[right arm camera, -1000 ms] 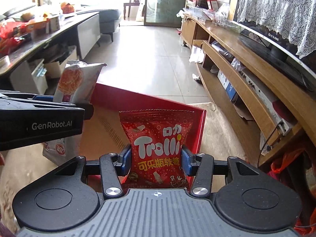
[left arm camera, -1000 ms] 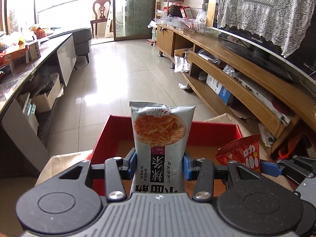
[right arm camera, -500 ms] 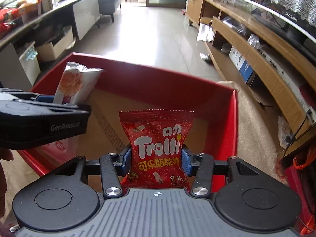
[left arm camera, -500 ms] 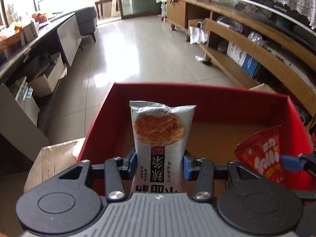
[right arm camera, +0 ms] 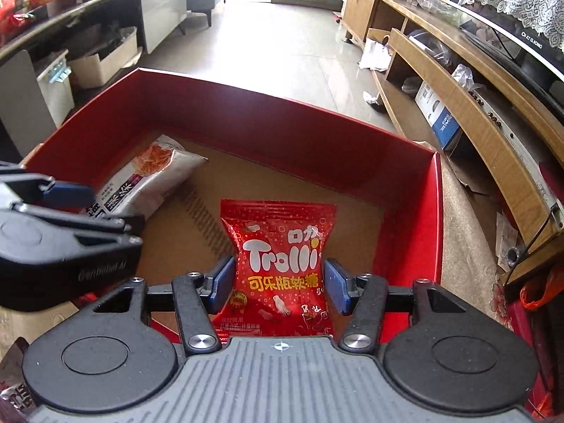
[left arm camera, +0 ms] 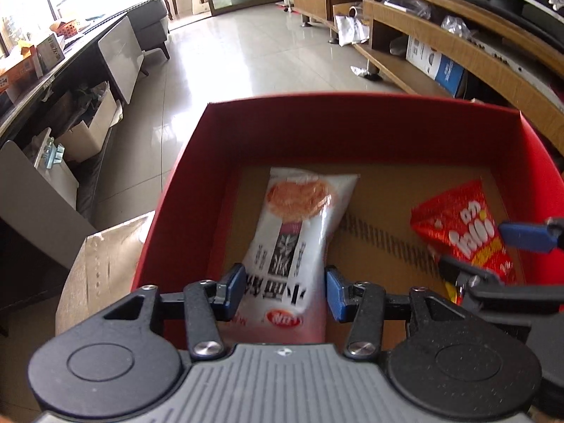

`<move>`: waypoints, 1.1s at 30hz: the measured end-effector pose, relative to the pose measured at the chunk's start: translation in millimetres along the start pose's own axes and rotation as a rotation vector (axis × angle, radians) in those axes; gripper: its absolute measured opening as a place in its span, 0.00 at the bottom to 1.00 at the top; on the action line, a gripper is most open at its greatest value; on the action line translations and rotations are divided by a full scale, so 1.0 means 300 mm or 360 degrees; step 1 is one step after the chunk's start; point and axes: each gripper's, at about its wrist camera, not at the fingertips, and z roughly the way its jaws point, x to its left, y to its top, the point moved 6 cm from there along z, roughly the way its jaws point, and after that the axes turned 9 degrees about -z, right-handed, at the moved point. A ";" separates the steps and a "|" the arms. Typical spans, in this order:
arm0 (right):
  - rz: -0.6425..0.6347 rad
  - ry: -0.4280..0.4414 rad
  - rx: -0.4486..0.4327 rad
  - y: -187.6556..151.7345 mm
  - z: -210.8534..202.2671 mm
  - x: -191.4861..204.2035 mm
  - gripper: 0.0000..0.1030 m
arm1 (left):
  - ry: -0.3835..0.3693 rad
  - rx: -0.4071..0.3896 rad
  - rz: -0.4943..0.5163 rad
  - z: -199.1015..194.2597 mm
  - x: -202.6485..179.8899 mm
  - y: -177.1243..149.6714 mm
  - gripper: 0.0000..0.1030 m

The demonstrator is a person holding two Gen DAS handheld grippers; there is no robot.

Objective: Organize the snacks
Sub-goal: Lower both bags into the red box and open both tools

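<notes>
A red box (left arm camera: 352,123) with a cardboard floor holds both snacks. A white noodle-snack packet (left arm camera: 296,232) lies tilted in its left part, between the blue pads of my left gripper (left arm camera: 285,290), whose jaws have spread and stand slightly off the packet. A red Trolli candy bag (right arm camera: 282,257) sits in the box's right part, between the pads of my right gripper (right arm camera: 278,282), with small gaps on both sides. The white packet (right arm camera: 148,176) and the red box (right arm camera: 282,130) also show in the right wrist view, the Trolli bag (left arm camera: 465,232) in the left.
The box rests on a cardboard carton (left arm camera: 102,264). A long wooden TV cabinet (right arm camera: 476,105) runs along the right. A dark counter with boxes (left arm camera: 42,70) runs along the left. Tiled floor (left arm camera: 264,53) lies beyond the box.
Both grippers lowered into the red box and tipped downward. Both jaws widened, and the white packet and the Trolli bag have dropped from upright in the pads to lie in the box.
</notes>
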 end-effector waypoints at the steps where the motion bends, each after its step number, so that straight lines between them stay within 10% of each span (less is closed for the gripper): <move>1: -0.0001 0.0000 0.0001 0.000 -0.003 0.000 0.61 | 0.0008 0.0008 0.0010 -0.002 0.002 -0.008 0.44; 15: -0.0081 -0.0031 0.0097 -0.037 -0.040 0.015 0.69 | -0.0052 0.0118 -0.0078 -0.082 0.036 -0.092 0.45; 33: -0.0028 -0.0105 -0.0092 -0.052 -0.237 0.013 0.82 | -0.0184 -0.0042 -0.0185 -0.316 0.067 -0.121 0.55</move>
